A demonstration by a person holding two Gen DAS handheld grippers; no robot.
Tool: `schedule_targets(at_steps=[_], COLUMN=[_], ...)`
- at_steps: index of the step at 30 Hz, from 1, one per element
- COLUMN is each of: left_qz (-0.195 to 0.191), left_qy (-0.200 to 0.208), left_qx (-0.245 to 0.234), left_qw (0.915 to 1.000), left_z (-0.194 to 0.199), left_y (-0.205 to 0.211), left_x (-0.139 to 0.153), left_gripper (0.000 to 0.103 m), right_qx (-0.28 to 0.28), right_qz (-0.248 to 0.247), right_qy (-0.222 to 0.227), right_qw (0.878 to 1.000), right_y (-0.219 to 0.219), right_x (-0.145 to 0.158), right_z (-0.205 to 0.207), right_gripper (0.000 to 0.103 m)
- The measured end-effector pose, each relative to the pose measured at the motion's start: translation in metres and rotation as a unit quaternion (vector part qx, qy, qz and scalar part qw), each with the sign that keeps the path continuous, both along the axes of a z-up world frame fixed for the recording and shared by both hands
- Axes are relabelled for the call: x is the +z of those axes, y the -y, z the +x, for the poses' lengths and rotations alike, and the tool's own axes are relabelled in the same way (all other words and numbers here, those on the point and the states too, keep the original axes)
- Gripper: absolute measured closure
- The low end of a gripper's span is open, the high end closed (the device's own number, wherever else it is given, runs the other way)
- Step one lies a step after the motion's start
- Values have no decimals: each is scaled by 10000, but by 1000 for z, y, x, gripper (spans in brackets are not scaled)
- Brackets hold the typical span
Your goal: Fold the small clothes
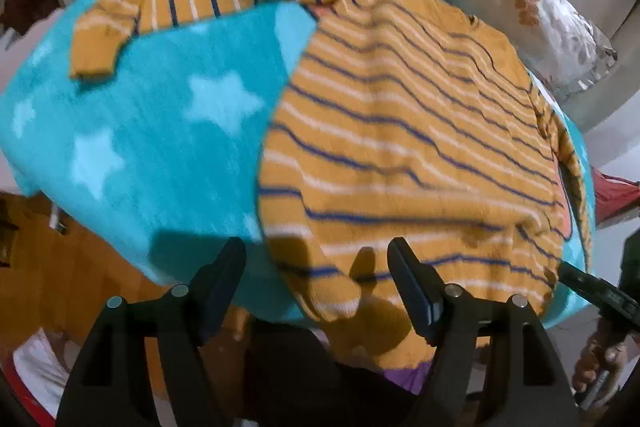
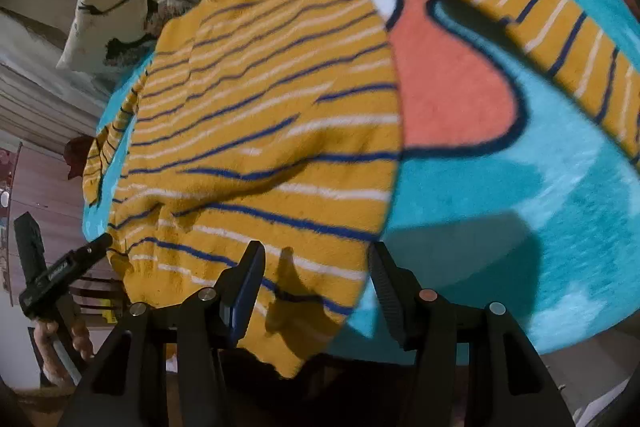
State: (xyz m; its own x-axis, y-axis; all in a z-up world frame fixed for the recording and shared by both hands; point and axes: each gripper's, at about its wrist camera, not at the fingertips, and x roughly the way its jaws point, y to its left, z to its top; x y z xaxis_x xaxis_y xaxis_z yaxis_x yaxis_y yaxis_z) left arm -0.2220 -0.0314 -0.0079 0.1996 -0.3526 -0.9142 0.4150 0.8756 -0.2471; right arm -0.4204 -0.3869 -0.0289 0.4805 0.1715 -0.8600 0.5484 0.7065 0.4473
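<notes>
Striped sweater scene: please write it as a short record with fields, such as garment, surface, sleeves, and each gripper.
garment: yellow striped sweater, lying spread flat, hem toward both cameras
surface: teal blanket with pale stars
sleeve: long sleeve stretched out sideways on the blanket
left gripper: open, at the hem corner, nothing held
right gripper: open, hem edge between its fingers, not clamped
background: floral pillow behind the blanket
fold state: no fold visible yet
</notes>
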Motion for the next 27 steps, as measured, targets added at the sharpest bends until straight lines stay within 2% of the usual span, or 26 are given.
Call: schedule_targets(at_steps=[3,4,5,6,7,8,11,14,18,21,23,24,25,27], left_qz=[-56,-1,91,250,374,417,268,248,577,341,314,307,292,178], left_qy=[-350,-307,-207,-93,38,30,-189,-229,-186,-330,-80,73,227,559], left_qx=[21,35,-19,-122,-169,-219,-42,30,21,318,372,356,327,221], left_qw=[9994,9995,9997,9996,9991,9989,9995,9994,9982,9984,9988,9989,9988,9980], left_z=[-6,-10,-13,-15,-17,-18,-18,-29,-42,-33,-26,-25,-23,-21], left_y=[3,4,8,11,13,13,0,-17,-29,-41,-39,-37,-32,-22], left_x=[-16,-18,-17,-15,-12,-11,-5,10,10,10,22,28,35,52], left_gripper=[31,31,33,49,83,96,95,95,96,96,90,78,61,52], right_qx=[7,-30,-88,-95,-47,-8,-25,82,247,85,-228,-349,-530,-869], right_qz=[-281,-316,-364,-398,-354,-224,-16,85,53,7,-50,-84,-152,-241], right_qy=[-140,-149,-137,-164,-187,-193,-166,-199,-452,-406,-210,-131,-42,26], right_qw=[9995,9994,9992,9990,9992,9996,9999,9997,9987,9991,9995,9993,9985,9959], right_y=[-5,-6,-13,-13,-16,-13,-14,-14,-19,-13,-1,3,12,29], right_x=[0,1,2,4,1,-2,-1,7,2,0,9,14,19,25], right_z=[6,8,13,14,16,16,9,-19,-50,-59,-62,-61,-61,-63], right_gripper=[43,45,60,72,91,92,94,95,96,95,95,95,92,81])
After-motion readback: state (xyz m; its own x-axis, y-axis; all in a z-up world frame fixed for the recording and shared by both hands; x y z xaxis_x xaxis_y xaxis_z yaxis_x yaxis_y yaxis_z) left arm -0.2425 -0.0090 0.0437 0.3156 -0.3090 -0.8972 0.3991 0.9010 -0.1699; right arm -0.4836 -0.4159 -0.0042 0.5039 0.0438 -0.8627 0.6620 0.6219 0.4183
